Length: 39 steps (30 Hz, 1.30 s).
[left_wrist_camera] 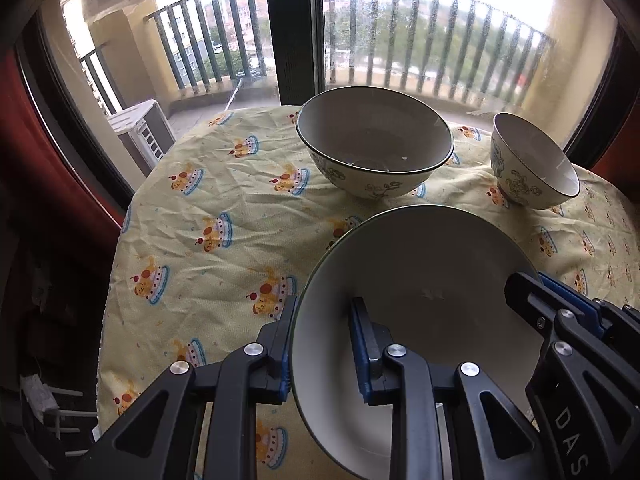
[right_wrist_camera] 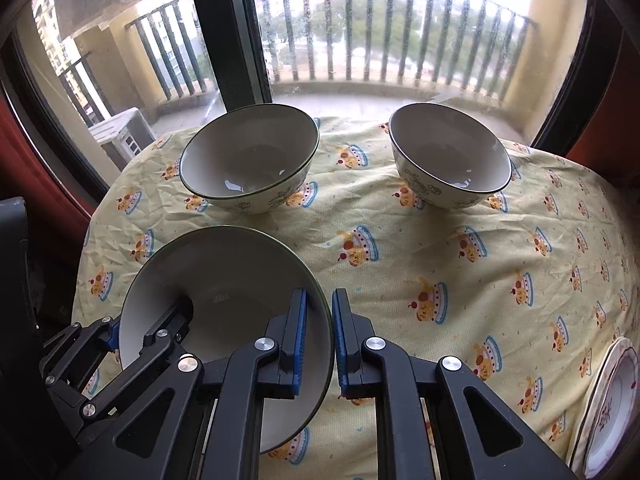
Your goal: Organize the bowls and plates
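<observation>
A round desk (right_wrist_camera: pixel 460 264) covered with a pale yellow cloth printed with cartoon cakes stands before a large window onto a balcony railing. 2 hand-held grippers hold 1 near bowl (left_wrist_camera: pixel 412 280) between them, at the front of the desk, tilted so its pale inside faces the cameras. The left gripper (left_wrist_camera: pixel 324 340) has its fingers clenched on the bowl's left rim, 1 blue pad outside the wall and 1 inside. The right gripper (right_wrist_camera: pixel 320 336) has its fingers clenched on the opposite rim in the same way, 1 pad inside and 1 outside. Whether the bowl rests on the cloth or is lifted just clear of it cannot be told. Behind it, near the window edge, stand 2 more bowls, upright and apart from each other: a large bowl (right_wrist_camera: pixel 250 160) on the left and a smaller bowl (right_wrist_camera: pixel 450 156) on the right, both with a dark rim and a floral pattern outside. A patterned plate (right_wrist_camera: pixel 612 404) lies alone at the front right edge of the desk. Judging by this spread, the tidying is at an early stage: nothing is stacked yet, the 3 bowls remain separate, and the plate is untouched. A likely aim is nesting the held bowl with another.
</observation>
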{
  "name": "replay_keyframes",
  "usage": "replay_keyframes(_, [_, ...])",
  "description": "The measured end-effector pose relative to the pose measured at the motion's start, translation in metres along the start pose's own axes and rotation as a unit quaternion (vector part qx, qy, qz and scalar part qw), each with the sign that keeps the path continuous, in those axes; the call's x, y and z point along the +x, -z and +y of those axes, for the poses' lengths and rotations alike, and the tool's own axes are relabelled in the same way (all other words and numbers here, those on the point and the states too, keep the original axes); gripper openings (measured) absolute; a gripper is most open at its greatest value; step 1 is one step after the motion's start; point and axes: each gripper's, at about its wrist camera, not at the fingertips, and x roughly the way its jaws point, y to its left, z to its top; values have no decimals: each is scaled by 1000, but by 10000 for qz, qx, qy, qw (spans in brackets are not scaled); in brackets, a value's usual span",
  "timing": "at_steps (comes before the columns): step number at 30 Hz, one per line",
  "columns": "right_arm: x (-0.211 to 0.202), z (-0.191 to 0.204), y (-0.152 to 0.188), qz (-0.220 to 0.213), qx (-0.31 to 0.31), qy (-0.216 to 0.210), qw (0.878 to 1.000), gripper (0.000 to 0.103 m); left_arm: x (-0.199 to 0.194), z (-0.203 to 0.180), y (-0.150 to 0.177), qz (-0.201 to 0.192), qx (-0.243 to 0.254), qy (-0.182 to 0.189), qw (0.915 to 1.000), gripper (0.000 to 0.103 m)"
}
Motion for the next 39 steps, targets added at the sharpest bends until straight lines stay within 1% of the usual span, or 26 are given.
replay_keyframes(11, [-40, -54, 31, -72, 127, 54, 9999, 16, -33, -55, 28, -31, 118, 61, 9999, 23])
replay_keyframes(21, [-67, -107, 66, -28, 223, 157, 9996, 16, -54, -106, 60, 69, 272, 163, 9995, 23])
replay_keyframes(31, [-82, -156, 103, 37, 313, 259, 9992, 16, -63, -153, 96, 194, 359, 257, 9988, 23])
replay_keyframes(39, [-87, -185, 125, 56, 323, 285, 9991, 16, -65, -181, 115, 242, 347, 307, 9986, 23])
